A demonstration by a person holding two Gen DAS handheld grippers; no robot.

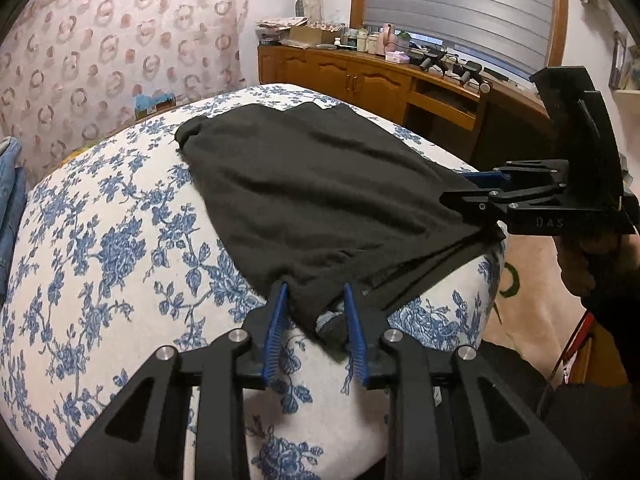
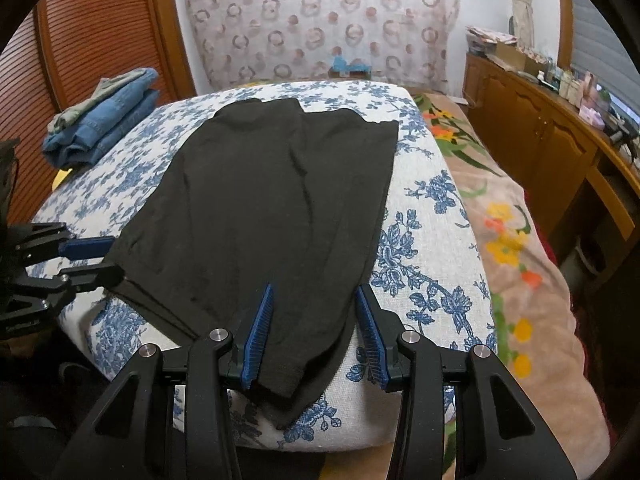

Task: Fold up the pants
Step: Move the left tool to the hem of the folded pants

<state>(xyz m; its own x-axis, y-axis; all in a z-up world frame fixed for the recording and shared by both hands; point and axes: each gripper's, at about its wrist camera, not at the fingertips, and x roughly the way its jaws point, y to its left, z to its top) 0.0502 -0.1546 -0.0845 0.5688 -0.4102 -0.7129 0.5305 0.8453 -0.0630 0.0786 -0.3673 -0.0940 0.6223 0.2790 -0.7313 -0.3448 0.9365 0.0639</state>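
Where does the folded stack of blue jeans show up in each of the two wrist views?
Left wrist view: the folded blue jeans are only a sliver at the far left edge, beside the floral cushion.
Right wrist view: they sit at upper left, on the far left corner of the same cushion, in front of the slatted wooden door.
Shared landmark: the black pants spread on the cushion.

Even, soft indoor light in both views; no hard shadows, no glare. Strong fisheye curvature bends the bed (image 1: 100, 240) edge, and dark vignette fills the corners. Black pants (image 2: 260, 200) lose texture; focus is acceptable throughout.
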